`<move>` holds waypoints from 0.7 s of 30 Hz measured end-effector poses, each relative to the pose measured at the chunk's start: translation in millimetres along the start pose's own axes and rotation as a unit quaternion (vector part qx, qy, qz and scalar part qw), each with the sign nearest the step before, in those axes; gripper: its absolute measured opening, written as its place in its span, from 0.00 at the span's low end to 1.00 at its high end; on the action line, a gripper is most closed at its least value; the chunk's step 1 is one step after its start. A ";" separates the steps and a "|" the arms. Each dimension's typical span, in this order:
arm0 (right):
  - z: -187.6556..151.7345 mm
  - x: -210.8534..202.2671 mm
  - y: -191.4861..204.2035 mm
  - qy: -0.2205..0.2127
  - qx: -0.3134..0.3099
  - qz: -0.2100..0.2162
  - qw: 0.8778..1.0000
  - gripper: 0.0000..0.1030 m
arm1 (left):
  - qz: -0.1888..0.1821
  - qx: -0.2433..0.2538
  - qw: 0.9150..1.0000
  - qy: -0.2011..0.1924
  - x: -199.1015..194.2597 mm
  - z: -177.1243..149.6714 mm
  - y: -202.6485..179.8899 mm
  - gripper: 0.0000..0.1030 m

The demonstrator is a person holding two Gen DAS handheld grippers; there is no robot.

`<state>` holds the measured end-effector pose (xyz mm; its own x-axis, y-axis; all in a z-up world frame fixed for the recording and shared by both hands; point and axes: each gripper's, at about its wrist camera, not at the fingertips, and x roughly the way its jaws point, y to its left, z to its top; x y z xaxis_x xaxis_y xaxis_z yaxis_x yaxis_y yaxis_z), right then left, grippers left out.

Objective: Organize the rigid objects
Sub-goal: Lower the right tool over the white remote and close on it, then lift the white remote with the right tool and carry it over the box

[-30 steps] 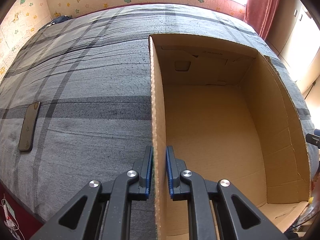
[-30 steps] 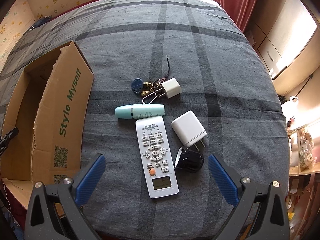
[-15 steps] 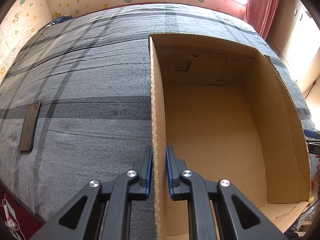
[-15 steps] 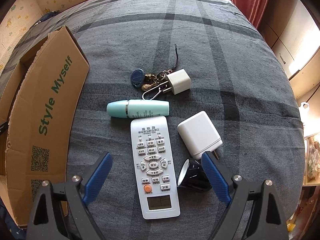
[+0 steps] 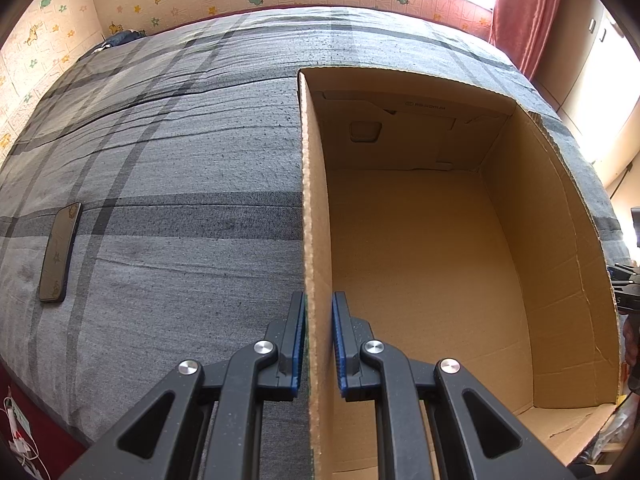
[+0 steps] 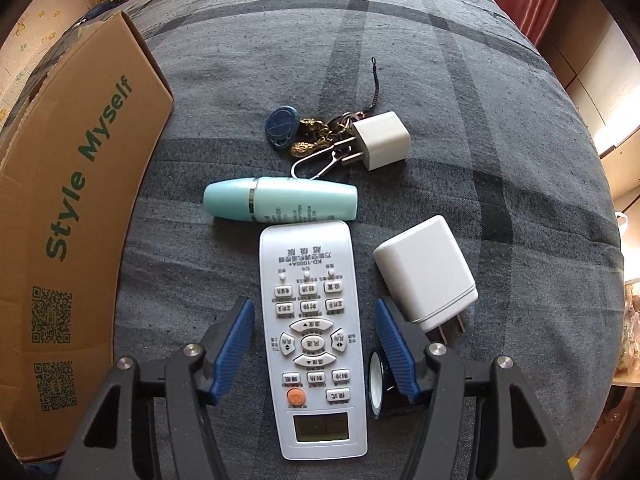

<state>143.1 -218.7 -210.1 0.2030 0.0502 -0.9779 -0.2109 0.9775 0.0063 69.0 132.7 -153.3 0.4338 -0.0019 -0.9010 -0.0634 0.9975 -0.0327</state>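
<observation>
A white remote control (image 6: 312, 328) lies on the grey plaid bed between the blue pads of my right gripper (image 6: 314, 316). Its jaws are closing, with a gap still on each side of the remote. Beyond it lie a mint-green tube (image 6: 280, 199), a large white charger (image 6: 430, 272), a small white charger (image 6: 382, 139) and a bunch of keys with a blue fob (image 6: 282, 125). A small black item (image 6: 378, 380) sits behind the right finger. My left gripper (image 5: 318, 320) is shut on the left wall of the empty cardboard box (image 5: 420, 248).
A dark phone (image 5: 59, 252) lies on the bed far left of the box. The box's printed outer wall (image 6: 76, 216) stands left of the objects. A red curtain (image 5: 524, 12) and cupboards are at the right.
My right gripper has come down over the remote and its jaws have narrowed from wide apart to just outside the remote's edges. The left gripper and the box have not moved.
</observation>
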 end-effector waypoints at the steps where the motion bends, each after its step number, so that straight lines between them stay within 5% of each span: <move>1: -0.3 2.1 0.0 0.004 0.002 0.003 1.000 0.49 | 0.000 0.000 1.000 0.000 0.0 0.0 0.0 0.13; 21: -2.4 -30.0 8.4 -0.018 0.017 0.003 1.000 0.48 | 0.000 0.000 1.000 0.001 -0.8 -0.1 -0.2 0.13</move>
<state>133.0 -212.5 -181.1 0.2354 0.0625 -0.9699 -0.1795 0.9836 0.0198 68.6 132.5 -152.6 0.4324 -0.0011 -0.9017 -0.0639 0.9974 -0.0319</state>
